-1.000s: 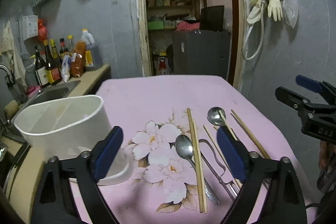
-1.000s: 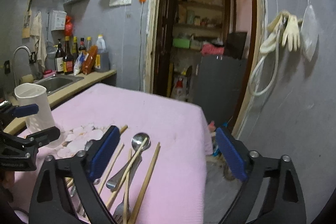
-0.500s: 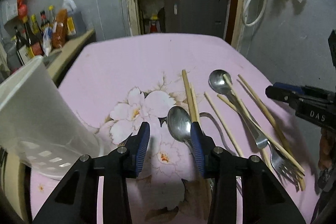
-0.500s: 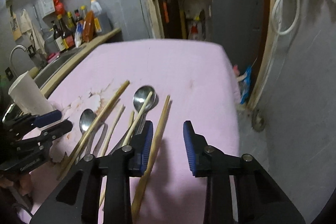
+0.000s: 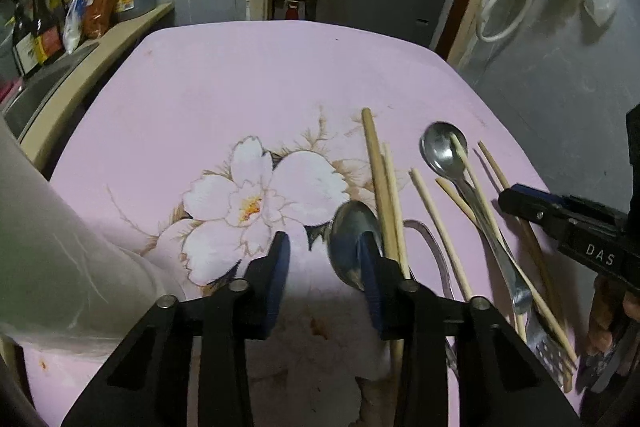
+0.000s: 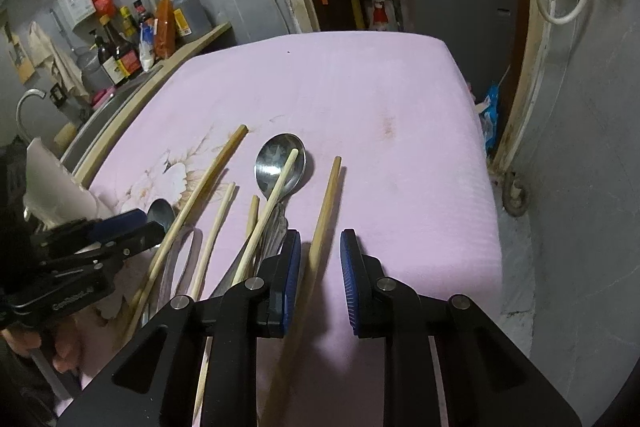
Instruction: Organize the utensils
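Several wooden chopsticks, two steel spoons and a fork lie on a pink flowered tablecloth [image 5: 248,75]. My left gripper [image 5: 324,259] is low over the cloth, jaws partly open and empty, with the near spoon's bowl [image 5: 350,247] just by its right finger. My right gripper [image 6: 320,267] is partly open, its jaws on either side of the rightmost chopstick [image 6: 326,203] without gripping it. The far spoon [image 6: 280,167] has a chopstick lying across it. The white utensil holder [image 5: 48,247] stands at the left.
A counter with sauce bottles [image 5: 52,19] and a sink lies to the left. The cloth's right edge [image 6: 484,187] drops to the floor beside a grey wall. A doorway with shelves is behind the table.
Both grippers have dropped toward the table and narrowed from wide open. The left one came to the near spoon, the right one over the rightmost chopstick.
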A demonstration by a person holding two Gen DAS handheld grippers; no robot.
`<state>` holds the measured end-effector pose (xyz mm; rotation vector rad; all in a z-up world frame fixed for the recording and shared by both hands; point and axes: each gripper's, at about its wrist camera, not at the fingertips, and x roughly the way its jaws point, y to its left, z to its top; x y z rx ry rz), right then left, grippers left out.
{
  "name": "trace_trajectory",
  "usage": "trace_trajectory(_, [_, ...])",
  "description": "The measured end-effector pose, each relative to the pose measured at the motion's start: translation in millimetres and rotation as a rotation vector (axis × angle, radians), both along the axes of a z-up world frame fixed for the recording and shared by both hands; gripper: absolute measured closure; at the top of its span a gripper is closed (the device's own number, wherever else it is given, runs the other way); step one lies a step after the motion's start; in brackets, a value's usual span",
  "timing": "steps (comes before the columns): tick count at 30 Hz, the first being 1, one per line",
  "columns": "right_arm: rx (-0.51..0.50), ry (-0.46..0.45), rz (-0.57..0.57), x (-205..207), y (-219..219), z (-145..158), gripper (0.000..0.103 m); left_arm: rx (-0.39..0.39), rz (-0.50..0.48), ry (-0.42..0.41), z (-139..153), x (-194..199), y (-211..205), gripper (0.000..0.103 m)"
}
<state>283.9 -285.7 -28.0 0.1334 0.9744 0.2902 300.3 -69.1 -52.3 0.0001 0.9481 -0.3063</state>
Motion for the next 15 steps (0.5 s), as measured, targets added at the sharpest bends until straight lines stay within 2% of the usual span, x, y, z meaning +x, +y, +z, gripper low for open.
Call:
trace_trajectory(4, [0.007, 0.018, -0.007, 7, 3, -2, 0.089, -0.04, 0.003, 0.016, 0, 4, 4, 0.084])
trace_trajectory(7, [0.071, 0.046, -0.034, 11, -3, -3, 0.096, -0.065, -0.023, 0.018, 0, 4, 2, 0.098])
trace_trajectory(10, [0.13, 0.05, -0.065, 9, -10, -3, 0.097, -0.059, -0.028, 0.006, 1, 3, 1, 0.1])
trace_trajectory(15, [0.159, -0.022, -0.069, -9, -8, 7, 0.099, -0.071, -0.026, -0.042, 10, -5, 1, 0.103])
